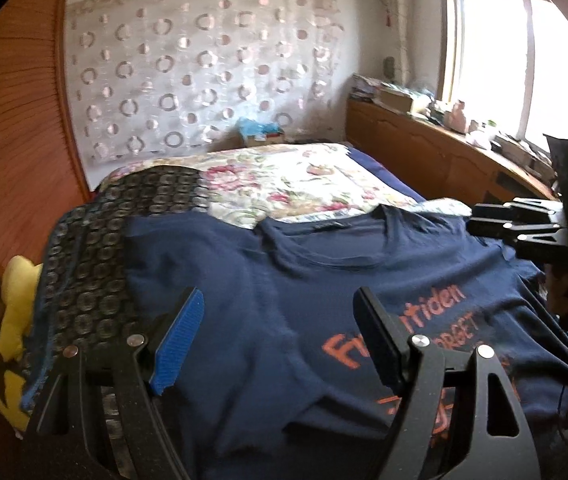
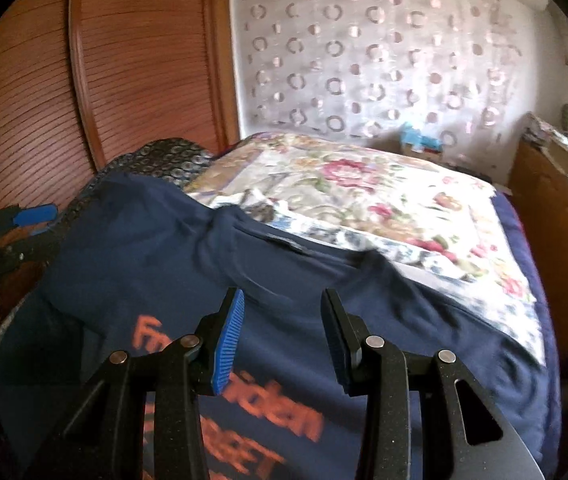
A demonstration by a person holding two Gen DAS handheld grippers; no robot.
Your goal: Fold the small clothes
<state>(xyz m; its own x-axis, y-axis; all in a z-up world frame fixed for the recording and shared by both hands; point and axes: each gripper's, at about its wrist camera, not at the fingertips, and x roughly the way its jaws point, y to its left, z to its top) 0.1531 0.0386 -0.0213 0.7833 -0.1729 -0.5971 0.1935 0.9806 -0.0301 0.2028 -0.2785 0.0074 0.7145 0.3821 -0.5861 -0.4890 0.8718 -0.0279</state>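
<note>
Both the left gripper [image 1: 279, 332] and right gripper [image 2: 279, 332] hover spread apart, empty, above the navy T-shirt [image 1: 267, 300]; its orange lettering [image 1: 400, 328] is blurred and partly hidden behind the fingers at lower frame.

Daylight floods in from the window [image 1: 524, 68] at far right, blown out to white glare. The far wall and floral bedspread [image 1: 304, 180] are bright; the near navy T-shirt [image 1: 284, 300] sits dim, its orange lettering smeared by blur. Fisheye bending curves the wooden louvred door [image 2: 123, 60], with black vignette corners.
</note>
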